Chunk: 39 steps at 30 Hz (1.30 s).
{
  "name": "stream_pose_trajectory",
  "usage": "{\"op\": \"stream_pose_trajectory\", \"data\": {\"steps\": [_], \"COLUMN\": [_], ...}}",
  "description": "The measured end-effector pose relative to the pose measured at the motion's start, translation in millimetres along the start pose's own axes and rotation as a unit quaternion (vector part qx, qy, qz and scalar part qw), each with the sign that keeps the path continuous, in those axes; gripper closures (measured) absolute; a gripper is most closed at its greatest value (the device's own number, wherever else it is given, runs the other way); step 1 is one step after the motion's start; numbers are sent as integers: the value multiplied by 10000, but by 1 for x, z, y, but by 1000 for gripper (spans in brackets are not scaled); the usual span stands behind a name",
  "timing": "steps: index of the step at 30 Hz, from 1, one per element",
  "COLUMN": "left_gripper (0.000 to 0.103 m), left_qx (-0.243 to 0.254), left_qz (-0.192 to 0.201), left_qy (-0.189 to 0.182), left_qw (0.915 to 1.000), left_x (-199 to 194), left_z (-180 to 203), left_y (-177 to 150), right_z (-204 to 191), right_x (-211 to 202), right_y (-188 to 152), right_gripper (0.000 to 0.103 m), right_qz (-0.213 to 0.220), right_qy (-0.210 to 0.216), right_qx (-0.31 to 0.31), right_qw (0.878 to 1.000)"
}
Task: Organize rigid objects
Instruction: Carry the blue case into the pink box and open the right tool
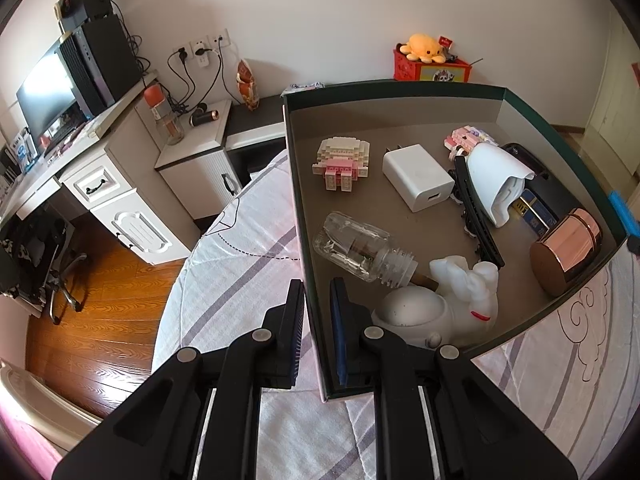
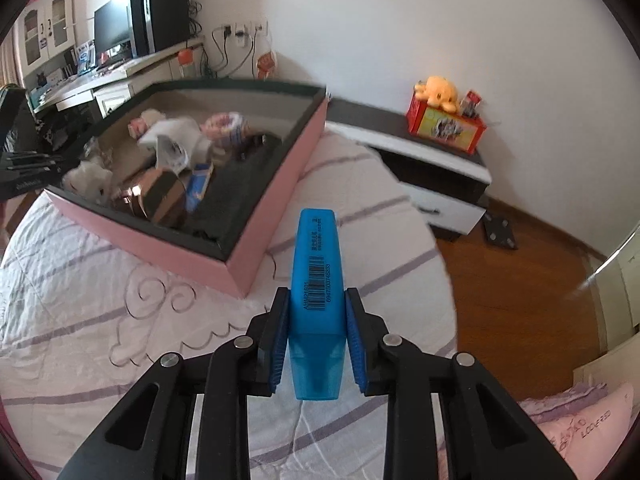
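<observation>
Blue plastic highlighter [image 2: 316,280] sat clamped in the right gripper [image 2: 316,312]; the left gripper [image 1: 316,312] pinched the pink cardboard box's wall [image 1: 310,320].

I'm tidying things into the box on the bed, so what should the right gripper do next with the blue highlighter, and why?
Probably carry it left and forward over the box's near wall. The right gripper is shut on the blue highlighter, above the bedspread outside the pink box, whose right part looks freest. The left gripper straddles the box wall.

I counted one box [image 1: 400,92] holding two brick figures [image 1: 342,162], one charger [image 1: 416,176], one glass bottle [image 1: 356,246], one rabbit figurine [image 1: 464,292], one copper jar [image 1: 566,254]; one blue highlighter [image 2: 316,280] outside.
</observation>
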State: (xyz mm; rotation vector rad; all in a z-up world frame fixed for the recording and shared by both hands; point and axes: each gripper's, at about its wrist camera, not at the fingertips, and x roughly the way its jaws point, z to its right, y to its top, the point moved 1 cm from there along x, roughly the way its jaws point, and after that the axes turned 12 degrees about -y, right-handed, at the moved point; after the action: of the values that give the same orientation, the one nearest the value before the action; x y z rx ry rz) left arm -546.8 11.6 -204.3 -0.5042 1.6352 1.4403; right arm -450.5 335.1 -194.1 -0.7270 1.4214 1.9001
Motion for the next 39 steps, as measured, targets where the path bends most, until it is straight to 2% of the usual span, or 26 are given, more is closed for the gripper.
{"op": "stream_pose_trajectory", "data": {"steps": [9,17,24,29,34,39], "left_gripper": [90,90,90,90,90,91], "left_qx": [-2,-31,-20,-15,-13,-11], "left_qz": [2,2,-16,-19,-22,-14], "left_qy": [-12,-25,-37,-27,-20,-6], "left_qw": [10000,10000,10000,10000,10000,10000], "left_x": [0,-1,-2,-2,-2,-3], "left_z": [1,0,1,2,-1,-2], "left_y": [-1,-1,0,0,1,1], "right_z": [-12,-77,-134,-162,-170,-169], "right_x": [-27,-30,-8,9,23,25], "right_y": [49,97,108,101,92,89], "right_gripper": [76,76,76,76,76,76], "right_qz": [500,763,531,284,50,-17], "right_qy": [91,447,838,1050,892,1194], "right_qx": [72,-267,-607,-760,-762,-637], "right_qw": [9987,9957,9932,9911,9931,9908]}}
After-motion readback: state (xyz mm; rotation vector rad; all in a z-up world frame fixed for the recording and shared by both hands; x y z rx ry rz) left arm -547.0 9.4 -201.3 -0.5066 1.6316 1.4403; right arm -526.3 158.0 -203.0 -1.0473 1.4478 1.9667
